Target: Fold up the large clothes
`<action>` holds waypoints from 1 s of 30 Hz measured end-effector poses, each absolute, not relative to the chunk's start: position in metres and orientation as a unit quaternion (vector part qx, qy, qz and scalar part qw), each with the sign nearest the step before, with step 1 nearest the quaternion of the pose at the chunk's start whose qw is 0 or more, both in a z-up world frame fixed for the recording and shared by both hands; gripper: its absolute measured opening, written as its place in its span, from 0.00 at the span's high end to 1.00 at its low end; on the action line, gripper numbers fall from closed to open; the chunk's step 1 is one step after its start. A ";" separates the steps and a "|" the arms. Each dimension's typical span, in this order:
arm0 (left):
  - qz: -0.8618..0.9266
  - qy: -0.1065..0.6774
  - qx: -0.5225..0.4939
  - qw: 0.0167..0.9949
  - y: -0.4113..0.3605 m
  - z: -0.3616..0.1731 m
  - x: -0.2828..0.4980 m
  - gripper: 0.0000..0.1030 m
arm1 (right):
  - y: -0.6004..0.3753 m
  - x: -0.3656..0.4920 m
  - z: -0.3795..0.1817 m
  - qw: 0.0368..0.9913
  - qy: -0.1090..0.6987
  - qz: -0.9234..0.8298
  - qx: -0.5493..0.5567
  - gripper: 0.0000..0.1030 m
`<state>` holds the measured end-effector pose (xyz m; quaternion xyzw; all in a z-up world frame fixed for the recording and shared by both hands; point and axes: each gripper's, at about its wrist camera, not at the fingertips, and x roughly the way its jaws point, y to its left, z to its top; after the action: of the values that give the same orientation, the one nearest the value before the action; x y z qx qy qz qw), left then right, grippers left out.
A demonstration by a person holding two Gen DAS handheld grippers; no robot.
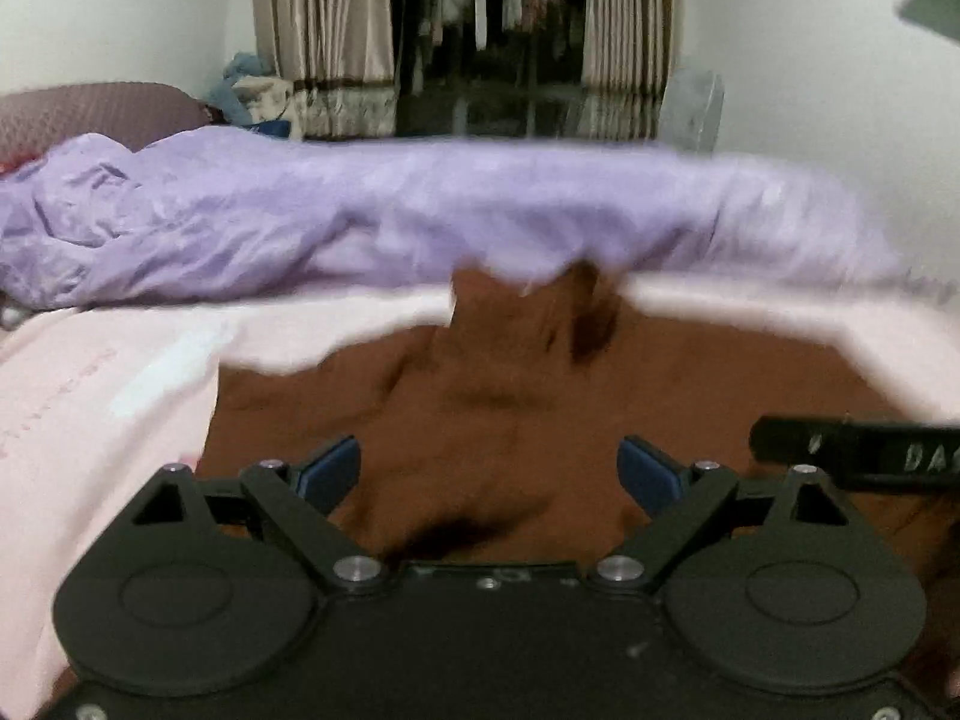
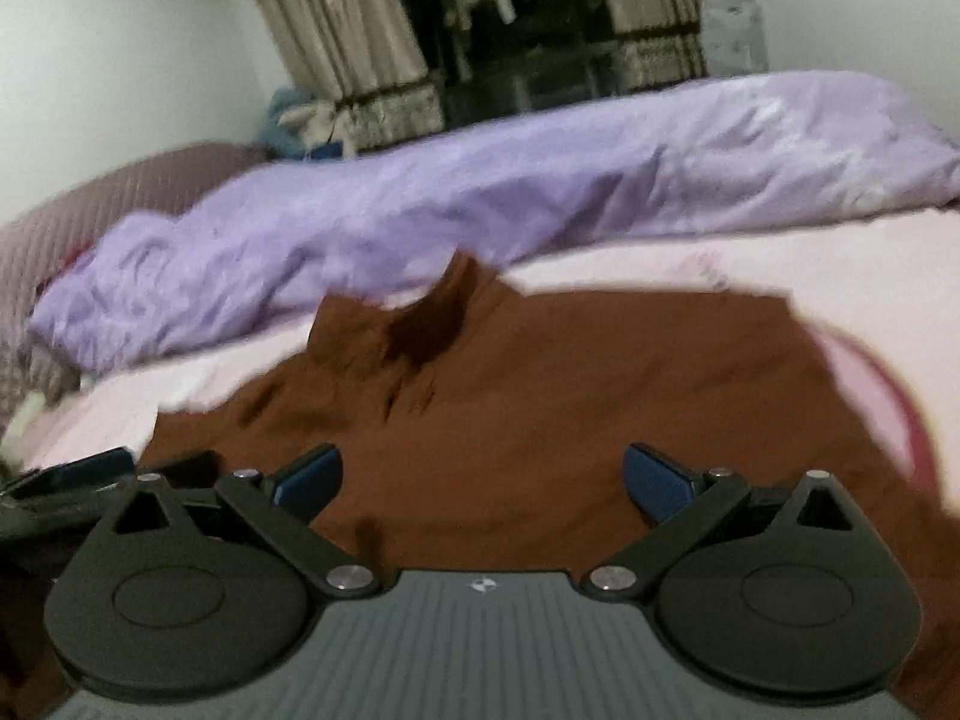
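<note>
Left tongs (image 1: pixel 489 468) wide apart, nothing between blue pads, hovering over brown garment (image 1: pixel 480 408); right tongs (image 2: pixel 483 477) likewise spread, empty, above same brown garment (image 2: pixel 540 372), which lies spread on pink bed sheet (image 2: pixel 840 276); crumpled purple duvet (image 1: pixel 300 216) at twelve o'clock, curtains (image 1: pixel 324 30) beyond

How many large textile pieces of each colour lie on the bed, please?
Brown: 1, the brown cotton garment spread flat
Lilac: 1, the crumpled lilac satin quilt behind it
Pale pink: 1, the pale pink bed sheet beneath both
Total: 3
</note>
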<state>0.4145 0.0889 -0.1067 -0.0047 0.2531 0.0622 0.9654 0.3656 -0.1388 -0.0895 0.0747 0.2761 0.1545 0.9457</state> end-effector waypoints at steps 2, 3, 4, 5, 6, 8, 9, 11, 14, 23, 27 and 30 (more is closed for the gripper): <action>0.074 0.296 0.009 0.952 0.087 -0.132 0.428 0.06 | -0.128 0.363 -0.114 0.957 0.245 0.155 0.024 0.00; 0.076 0.296 0.027 0.952 0.083 -0.135 0.429 0.05 | -0.126 0.363 -0.116 0.956 0.252 0.153 0.013 0.00; 0.083 0.290 0.047 0.952 0.077 -0.134 0.428 0.05 | -0.124 0.362 -0.112 0.957 0.247 0.151 0.009 0.00; 0.090 0.283 0.062 0.953 0.072 -0.133 0.427 0.05 | -0.124 0.358 -0.111 0.959 0.238 0.151 0.011 0.00; 0.092 0.277 0.070 0.954 0.070 -0.134 0.425 0.05 | -0.125 0.358 -0.112 0.959 0.237 0.152 0.013 0.00; 0.092 0.274 0.065 0.955 0.072 -0.133 0.423 0.05 | -0.125 0.361 -0.112 0.957 0.244 0.154 0.016 0.00; 0.091 0.273 0.056 0.956 0.076 -0.130 0.422 0.05 | -0.125 0.359 -0.111 0.958 0.244 0.153 0.016 0.00; 0.097 0.275 0.042 0.956 0.087 -0.121 0.417 0.05 | -0.125 0.358 -0.111 0.958 0.242 0.153 0.015 0.00; 0.119 0.237 0.037 0.963 0.098 -0.104 0.391 0.07 | -0.124 0.359 -0.111 0.958 0.242 0.152 0.013 0.00; 0.118 0.297 0.015 0.947 0.148 -0.128 0.393 0.05 | -0.118 0.357 -0.113 0.959 0.243 0.145 -0.007 0.00; 0.117 0.306 0.053 0.944 0.140 -0.130 0.378 0.05 | -0.118 0.357 -0.113 0.959 0.243 0.148 -0.010 0.00; 0.104 0.268 0.022 0.958 0.137 -0.110 0.360 0.08 | -0.118 0.357 -0.113 0.959 0.244 0.145 -0.007 0.00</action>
<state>0.3596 0.1368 -0.1101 0.0217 0.2677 0.1041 0.9576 0.3569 -0.1182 -0.1130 -0.0074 0.2443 0.1452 0.9587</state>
